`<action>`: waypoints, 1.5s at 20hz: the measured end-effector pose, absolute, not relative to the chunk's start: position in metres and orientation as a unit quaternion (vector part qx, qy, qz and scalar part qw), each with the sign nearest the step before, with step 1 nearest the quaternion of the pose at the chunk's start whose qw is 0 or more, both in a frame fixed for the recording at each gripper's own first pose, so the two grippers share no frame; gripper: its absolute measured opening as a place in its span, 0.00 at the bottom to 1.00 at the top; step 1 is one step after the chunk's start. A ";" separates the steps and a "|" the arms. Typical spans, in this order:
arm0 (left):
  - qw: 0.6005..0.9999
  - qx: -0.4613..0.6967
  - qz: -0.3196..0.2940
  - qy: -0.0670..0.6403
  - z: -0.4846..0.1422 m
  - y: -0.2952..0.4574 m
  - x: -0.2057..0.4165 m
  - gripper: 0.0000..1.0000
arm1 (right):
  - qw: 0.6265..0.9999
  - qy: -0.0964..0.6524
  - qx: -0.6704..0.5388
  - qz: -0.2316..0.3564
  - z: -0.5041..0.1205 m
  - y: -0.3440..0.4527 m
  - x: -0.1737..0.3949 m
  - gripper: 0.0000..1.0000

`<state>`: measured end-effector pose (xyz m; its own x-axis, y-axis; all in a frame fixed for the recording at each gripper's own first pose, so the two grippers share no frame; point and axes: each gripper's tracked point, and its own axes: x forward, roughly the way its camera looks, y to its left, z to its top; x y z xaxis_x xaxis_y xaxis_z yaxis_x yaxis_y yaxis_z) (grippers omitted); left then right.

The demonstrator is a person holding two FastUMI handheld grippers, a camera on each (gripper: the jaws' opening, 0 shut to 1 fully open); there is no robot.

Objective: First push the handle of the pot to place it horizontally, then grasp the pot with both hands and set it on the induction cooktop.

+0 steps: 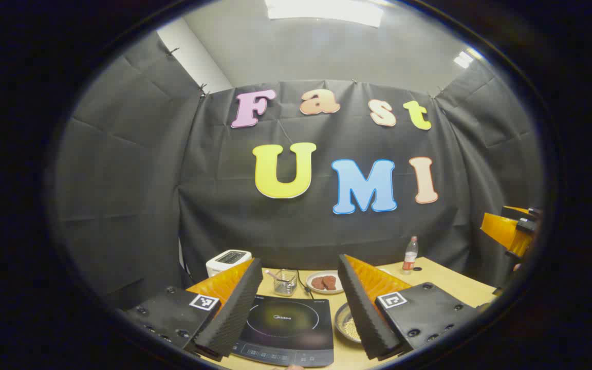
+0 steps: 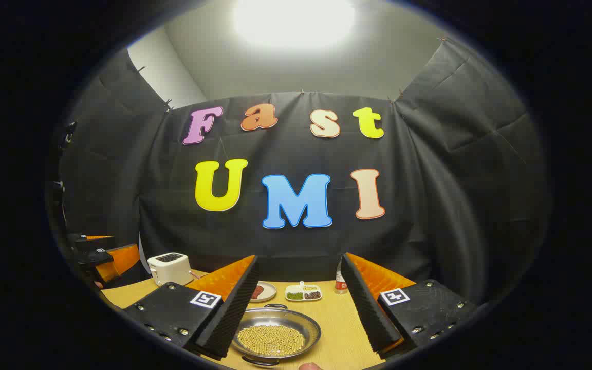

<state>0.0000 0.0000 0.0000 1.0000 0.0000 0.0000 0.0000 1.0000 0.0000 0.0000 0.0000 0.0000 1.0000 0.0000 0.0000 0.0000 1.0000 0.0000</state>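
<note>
A shallow steel pot (image 2: 278,334) holding yellow beans sits on the wooden table (image 2: 342,329), low between the fingers of my right gripper (image 2: 298,258), which is open and above it. One pot handle (image 2: 275,306) points away from me and the other (image 2: 255,361) points toward me. The black induction cooktop (image 1: 285,329) lies on the table below my left gripper (image 1: 300,261), which is also open and empty. The pot's rim (image 1: 346,324) shows just right of the cooktop. The other gripper (image 1: 512,231) hangs at the far right of the left gripper view.
Along the back of the table stand a white toaster (image 2: 170,267), a plate with brown pieces (image 1: 325,282), a glass cup (image 1: 285,281), a divided dish of beans (image 2: 303,293) and a small bottle (image 2: 340,281). The left gripper's body (image 2: 100,257) shows at the far left.
</note>
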 end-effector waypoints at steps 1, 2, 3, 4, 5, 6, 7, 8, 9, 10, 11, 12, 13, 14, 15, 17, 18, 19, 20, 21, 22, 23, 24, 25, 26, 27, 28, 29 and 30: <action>1.000 0.000 0.001 -0.001 0.001 0.000 -0.001 0.94 | 1.000 0.000 0.000 -0.001 0.000 -0.001 0.000 0.97; 1.000 0.002 0.001 -0.001 0.001 0.001 -0.001 0.96 | 1.000 0.000 -0.002 0.000 -0.001 -0.002 -0.001 0.97; 1.000 0.004 0.002 -0.002 0.001 0.001 -0.002 0.96 | 1.000 0.001 -0.003 -0.001 -0.003 -0.003 -0.002 0.97; 1.000 0.004 0.002 -0.003 0.001 0.000 -0.003 0.94 | 1.000 0.002 -0.004 0.000 -0.004 -0.004 -0.002 0.97; 1.000 0.003 0.002 -0.003 0.004 -0.001 -0.006 0.94 | 1.000 0.003 -0.004 0.000 -0.003 -0.004 -0.004 0.97; 1.000 0.003 0.002 -0.005 0.003 -0.002 -0.008 0.94 | 1.000 0.002 -0.004 0.000 -0.004 -0.005 -0.004 0.97; 1.000 0.004 0.002 -0.006 0.004 -0.002 -0.009 0.94 | 1.000 0.002 -0.004 0.001 -0.003 -0.006 -0.004 0.97; 1.000 0.004 0.003 -0.007 0.004 -0.003 -0.010 0.94 | 1.000 0.002 -0.004 0.002 -0.004 -0.006 -0.004 0.97; 1.000 0.005 0.004 -0.007 0.005 -0.003 -0.013 0.94 | 1.000 0.002 -0.004 0.004 -0.003 -0.006 -0.005 0.97; 1.000 0.005 0.005 -0.008 0.005 -0.003 -0.015 0.94 | 1.000 0.002 -0.004 0.007 -0.003 -0.005 -0.006 0.97; 1.000 0.006 0.007 -0.009 0.006 -0.004 -0.016 0.94 | 1.000 0.002 -0.005 0.010 -0.002 -0.005 -0.006 0.97; 1.000 0.007 0.009 -0.010 0.007 -0.005 -0.017 0.96 | 1.000 0.000 -0.006 0.011 -0.002 -0.005 -0.006 0.97; 1.000 0.008 0.011 -0.010 0.007 -0.006 -0.018 0.96 | 1.000 -0.002 -0.008 0.013 -0.001 -0.006 -0.006 0.97; 1.000 0.008 0.010 -0.011 0.007 -0.008 -0.020 0.96 | 1.000 -0.002 -0.009 0.014 -0.002 -0.006 -0.006 0.97; 1.000 0.009 0.011 -0.012 0.008 -0.010 -0.021 0.96 | 1.000 -0.002 -0.008 0.015 -0.003 -0.007 -0.006 0.97; 1.000 0.013 0.013 -0.012 0.008 -0.013 -0.023 0.94 | 1.000 -0.001 -0.005 0.017 -0.004 -0.008 -0.006 0.97; 1.000 0.012 0.014 -0.013 0.008 -0.014 -0.022 0.95 | 1.000 -0.001 -0.005 0.017 -0.004 -0.010 -0.005 0.97; 1.000 0.010 0.015 -0.014 0.010 -0.015 -0.023 0.95 | 1.000 0.000 -0.005 0.016 -0.005 -0.012 -0.005 0.97; 1.000 0.008 0.016 -0.014 0.008 -0.016 -0.023 0.96 | 1.000 0.001 -0.004 0.017 -0.006 -0.013 -0.004 0.97; 1.000 0.009 0.018 -0.013 0.008 -0.018 -0.023 0.96 | 1.000 0.001 -0.004 0.018 -0.006 -0.014 -0.004 0.97; 1.000 0.008 0.020 -0.012 0.007 -0.018 -0.023 0.99 | 1.000 0.002 -0.003 0.020 -0.007 -0.015 -0.003 0.97; 1.000 0.006 0.024 -0.012 0.008 -0.020 -0.024 0.99 | 1.000 0.003 -0.002 0.023 -0.007 -0.015 -0.002 0.97; 1.000 0.004 0.027 -0.013 0.008 -0.022 -0.024 0.99 | 1.000 0.002 -0.001 0.026 -0.008 -0.017 -0.002 0.97; 0.999 0.002 0.031 -0.012 0.007 -0.024 -0.025 0.99 | 1.000 0.001 0.001 0.029 -0.008 -0.017 -0.001 0.97; 0.999 0.002 0.036 -0.012 0.005 -0.027 -0.026 0.99 | 0.999 0.001 0.004 0.034 -0.009 -0.017 0.000 0.97; 0.999 0.002 0.041 -0.010 0.004 -0.030 -0.028 0.94 | 0.999 0.004 0.007 0.041 -0.010 -0.016 0.001 0.97; 0.999 0.002 0.047 -0.010 0.004 -0.027 -0.029 0.99 | 0.999 0.007 0.011 0.048 -0.013 -0.016 0.001 0.97; 0.999 0.002 0.052 -0.011 0.004 -0.027 -0.029 0.99 | 0.998 0.008 0.015 0.056 -0.014 -0.015 0.002 0.97; 0.998 0.003 0.058 -0.010 0.003 -0.027 -0.030 0.99 | 0.998 0.008 0.017 0.061 -0.014 -0.016 0.004 0.97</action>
<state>-0.0298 -0.0265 0.0031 0.9931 0.1154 0.0213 -0.1155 0.9933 0.0051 0.0039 -0.0159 -0.0142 0.9925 0.1215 -0.0136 -0.1210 0.9920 0.0358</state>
